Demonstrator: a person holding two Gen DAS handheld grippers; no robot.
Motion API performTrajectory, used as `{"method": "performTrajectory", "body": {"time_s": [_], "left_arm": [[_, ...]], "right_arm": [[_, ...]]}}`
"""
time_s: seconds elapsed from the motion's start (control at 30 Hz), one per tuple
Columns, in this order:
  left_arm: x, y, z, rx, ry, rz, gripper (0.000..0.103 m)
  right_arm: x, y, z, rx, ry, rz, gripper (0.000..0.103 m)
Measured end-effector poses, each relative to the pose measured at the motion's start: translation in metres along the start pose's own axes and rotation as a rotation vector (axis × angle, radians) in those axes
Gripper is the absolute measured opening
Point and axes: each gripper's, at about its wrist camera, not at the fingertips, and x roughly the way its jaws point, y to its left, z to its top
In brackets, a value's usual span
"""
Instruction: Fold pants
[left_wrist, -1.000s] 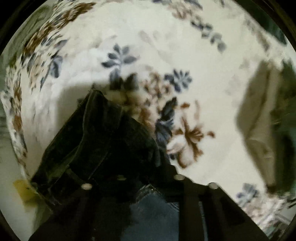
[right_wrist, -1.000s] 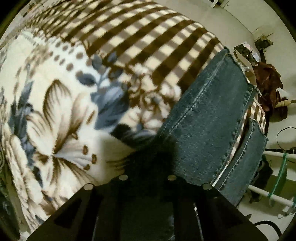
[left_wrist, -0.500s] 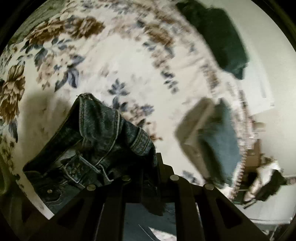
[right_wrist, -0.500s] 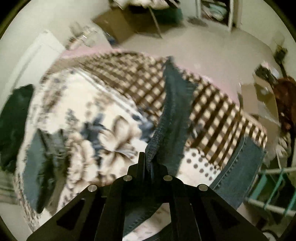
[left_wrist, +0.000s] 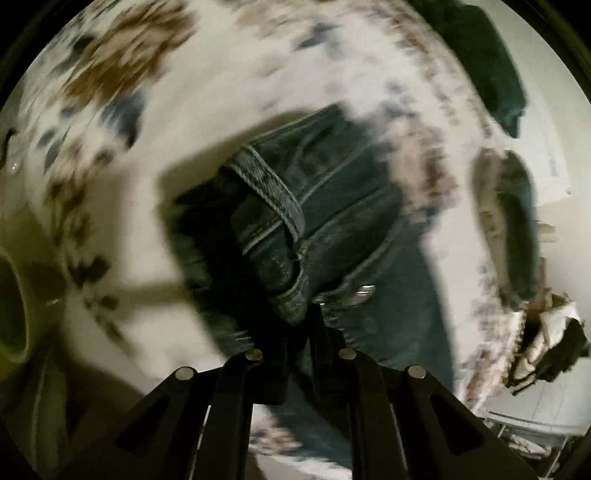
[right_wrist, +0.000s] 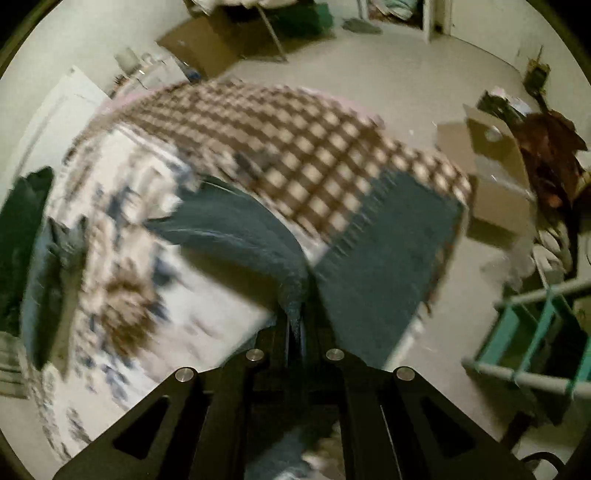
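Observation:
Dark blue jeans (left_wrist: 325, 206) hang above a floral blanket (left_wrist: 229, 74). My left gripper (left_wrist: 301, 325) is shut on the waistband end, with the belt loop and rivet just ahead of the fingers. In the right wrist view my right gripper (right_wrist: 301, 314) is shut on a leg of the jeans (right_wrist: 240, 229), held off the bed; the other leg (right_wrist: 388, 251) lies over the checked blanket end (right_wrist: 295, 147). Both views are motion-blurred.
Folded clothes (left_wrist: 513, 221) and a dark green garment (left_wrist: 480, 55) lie at the bed's far side; they also show at the left of the right wrist view (right_wrist: 40, 258). Cardboard boxes (right_wrist: 495, 177) and a teal rack (right_wrist: 535, 332) stand on the floor to the right.
Both grippers have lifted the jeans higher and swung them; the waistband now hangs in front of the left gripper, and the held leg has dropped leftward before the right gripper.

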Motion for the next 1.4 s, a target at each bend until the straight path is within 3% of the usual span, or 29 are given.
{"method": "performTrajectory", "body": {"time_s": [0.13,0.23,0.3,0.33,0.37,0.43,0.47,0.5,0.67,0.77,0.87,0.9,0.93,0.97,1.0,1.1,1.23,1.27,1.33,1.4], "left_arm": [[0.009,0.006,-0.007,0.02,0.006,0.016,0.008],[0.0,-0.004,-0.014,0.062,0.008,0.066,0.008],[-0.01,-0.013,-0.022,0.109,-0.003,0.117,0.008],[-0.014,-0.017,-0.026,0.135,-0.013,0.128,0.009],[-0.018,-0.019,-0.029,0.165,-0.026,0.138,0.012],[-0.023,-0.028,-0.042,0.247,-0.054,0.192,0.038],[-0.024,-0.032,-0.047,0.279,-0.064,0.211,0.067],[-0.023,-0.038,-0.052,0.309,-0.072,0.219,0.082],[-0.006,-0.068,-0.076,0.402,-0.042,0.24,0.083],[0.007,-0.09,-0.09,0.431,-0.028,0.236,0.083],[0.014,-0.11,-0.101,0.46,-0.022,0.241,0.083],[0.017,-0.115,-0.106,0.468,-0.016,0.24,0.083],[0.021,-0.119,-0.11,0.471,-0.003,0.238,0.083],[0.024,-0.122,-0.114,0.467,0.015,0.236,0.083],[0.027,-0.124,-0.117,0.461,0.031,0.231,0.083],[0.036,-0.129,-0.131,0.458,0.068,0.228,0.083],[0.042,-0.137,-0.145,0.459,0.092,0.227,0.083],[0.043,-0.138,-0.149,0.457,0.097,0.227,0.083],[0.044,-0.145,-0.158,0.471,0.097,0.242,0.083],[0.046,-0.155,-0.166,0.509,0.08,0.28,0.083]], "right_arm": [[0.026,-0.021,-0.01,-0.033,0.067,-0.046,0.005],[0.045,-0.03,-0.013,-0.086,0.183,-0.085,0.01],[0.044,-0.032,-0.015,-0.134,0.212,-0.119,0.03],[0.04,-0.032,-0.015,-0.155,0.215,-0.124,0.048],[0.033,-0.03,-0.017,-0.194,0.215,-0.119,0.063],[0.018,-0.021,-0.023,-0.303,0.185,-0.122,0.072],[0.011,-0.016,-0.026,-0.36,0.163,-0.13,0.072],[0.005,-0.007,-0.029,-0.426,0.131,-0.136,0.072],[0.014,0.057,-0.022,-0.679,-0.016,-0.178,0.079],[0.048,0.098,-0.007,-0.792,-0.007,-0.183,0.085],[0.075,0.113,0.002,-0.864,0.004,-0.256,0.085],[0.079,0.11,0.008,-0.863,0.011,-0.273,0.081],[0.079,0.101,0.018,-0.832,0.006,-0.305,0.07],[0.078,0.088,0.031,-0.755,-0.009,-0.346,0.024],[0.072,0.07,0.044,-0.65,-0.021,-0.361,0.002],[0.049,-0.004,0.097,-0.315,-0.05,-0.317,0.001],[0.051,-0.1,0.133,-0.014,0.065,-0.263,0.001],[0.05,-0.115,0.138,0.035,0.104,-0.204,0.001],[0.041,-0.109,0.139,-0.027,0.105,-0.12,0.003],[0.028,-0.068,0.129,-0.242,0.063,-0.114,0.027]]}}
